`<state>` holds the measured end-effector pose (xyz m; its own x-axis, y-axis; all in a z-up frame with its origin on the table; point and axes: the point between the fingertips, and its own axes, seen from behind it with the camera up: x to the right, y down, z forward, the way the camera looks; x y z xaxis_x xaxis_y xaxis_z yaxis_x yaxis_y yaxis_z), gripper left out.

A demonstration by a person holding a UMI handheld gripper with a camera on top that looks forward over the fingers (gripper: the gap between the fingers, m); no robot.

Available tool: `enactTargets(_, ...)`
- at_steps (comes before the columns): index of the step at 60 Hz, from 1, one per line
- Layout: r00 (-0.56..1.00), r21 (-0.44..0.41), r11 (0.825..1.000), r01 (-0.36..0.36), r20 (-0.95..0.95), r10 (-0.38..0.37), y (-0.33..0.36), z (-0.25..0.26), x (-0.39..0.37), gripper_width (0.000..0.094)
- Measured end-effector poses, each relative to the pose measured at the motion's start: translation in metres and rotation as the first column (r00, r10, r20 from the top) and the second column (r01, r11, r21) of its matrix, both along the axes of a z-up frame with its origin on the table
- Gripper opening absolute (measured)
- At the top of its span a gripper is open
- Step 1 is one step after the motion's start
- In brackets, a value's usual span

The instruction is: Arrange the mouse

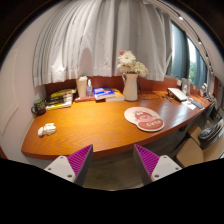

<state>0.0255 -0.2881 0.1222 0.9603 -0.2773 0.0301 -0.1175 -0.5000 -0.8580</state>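
A small white mouse [46, 129] lies on the left part of a curved wooden desk [100, 135], well beyond my fingers and to their left. A round pink and white mouse mat [148, 119] lies on the desk to the right of centre. My gripper [113, 163] is held off the desk's near edge, over the floor. Its two fingers with magenta pads [78, 160] stand wide apart with nothing between them.
A white vase of flowers [130, 80] stands at the back of the desk before white curtains. Books and bottles [85, 90] sit at the back left. A laptop [181, 96] and other items lie at the far right. A drawer unit [208, 135] stands at the right.
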Motion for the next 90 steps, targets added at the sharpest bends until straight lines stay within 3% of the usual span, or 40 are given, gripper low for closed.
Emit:
enactTargets(3,0.999,-0.011,0.999,-0.035,-0.012,0.035,0.028,-0.052,-0.056,0.0814)
enactTargets(6,0.997,-0.029,0.997,-0.068,-0.025,0.067,0.040,-0.068,-0.087,0.0816)
enactTargets(25,0.956,-0.073,0.956,-0.285,-0.100,0.277,0.125,-0.110,-0.257,0.0824)
enactTargets(65,0.922,-0.127,0.913,-0.387,-0.079,0.379,0.281,-0.139,-0.373,0.0803)
enactTargets(72,0.933,-0.148,0.921,-0.360,-0.081,0.351,0.290,-0.140,-0.372,0.0716)
enactTargets(77,0.939,-0.163,0.925,-0.343,-0.085,0.333,0.292,-0.140,-0.370,0.0556)
enactTargets(83,0.933,-0.185,0.915,-0.358,-0.085,0.348,0.292,-0.142,-0.370,0.0525)
enactTargets(90,0.922,-0.235,0.891,-0.388,-0.098,0.376,0.291,-0.144,-0.370,0.0456)
